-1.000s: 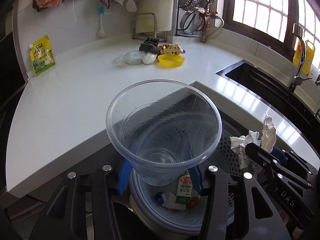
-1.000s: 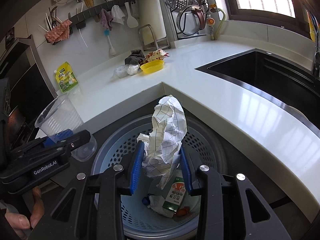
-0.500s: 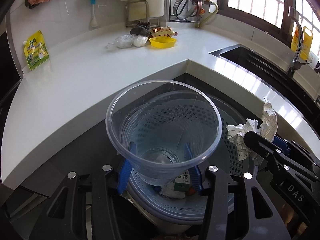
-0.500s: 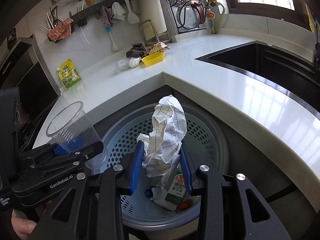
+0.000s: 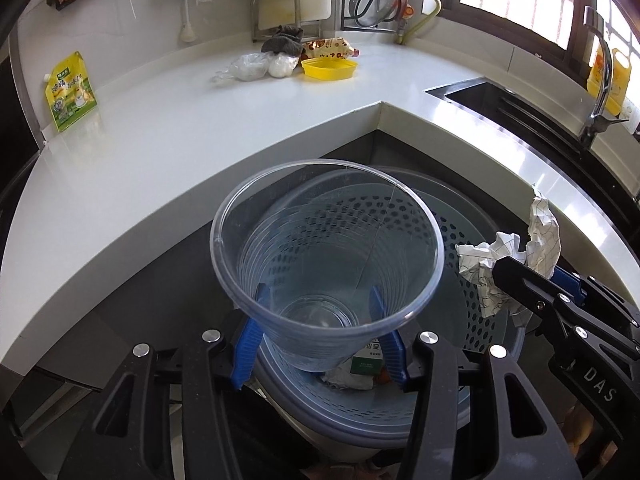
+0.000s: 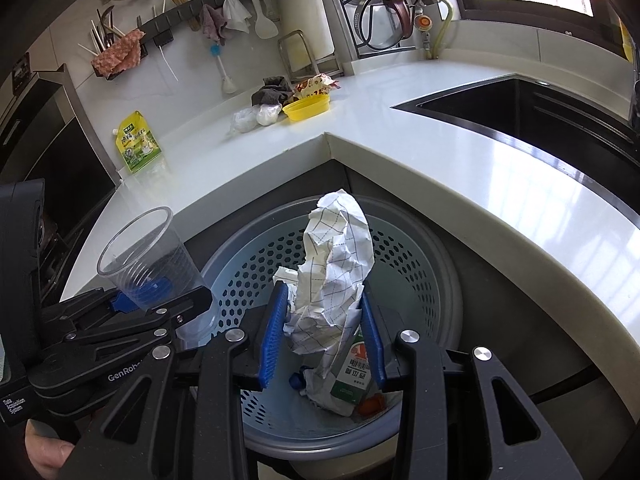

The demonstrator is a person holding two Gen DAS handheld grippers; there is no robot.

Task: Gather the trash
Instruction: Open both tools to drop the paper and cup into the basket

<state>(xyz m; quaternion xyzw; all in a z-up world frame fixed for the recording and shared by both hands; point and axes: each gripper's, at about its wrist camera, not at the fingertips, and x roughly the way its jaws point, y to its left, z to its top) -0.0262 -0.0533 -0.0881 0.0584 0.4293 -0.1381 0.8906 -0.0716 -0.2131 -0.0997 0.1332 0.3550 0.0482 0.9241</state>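
My left gripper (image 5: 320,332) is shut on a clear plastic cup (image 5: 326,264) and holds it upright over the left side of a perforated blue-grey bin (image 5: 472,280); the cup also shows in the right wrist view (image 6: 148,256). My right gripper (image 6: 324,328) is shut on a crumpled checked paper (image 6: 336,268) above the middle of the bin (image 6: 412,276); the paper also shows in the left wrist view (image 5: 508,264). A green-and-white carton (image 6: 352,376) and other scraps lie in the bin's bottom.
The bin stands on the floor in the inner corner of a white L-shaped counter (image 5: 160,152). At the counter's back lie a yellow dish (image 5: 329,69), a snack wrapper (image 5: 328,46), plastic bags (image 5: 256,68), a dark cloth (image 5: 286,38) and a yellow-green pouch (image 5: 70,90). A sink (image 6: 540,116) is to the right.
Both grippers have drawn back and lowered over the bin, each keeping its hold. The left gripper with the cup has shifted right, further over the bin.
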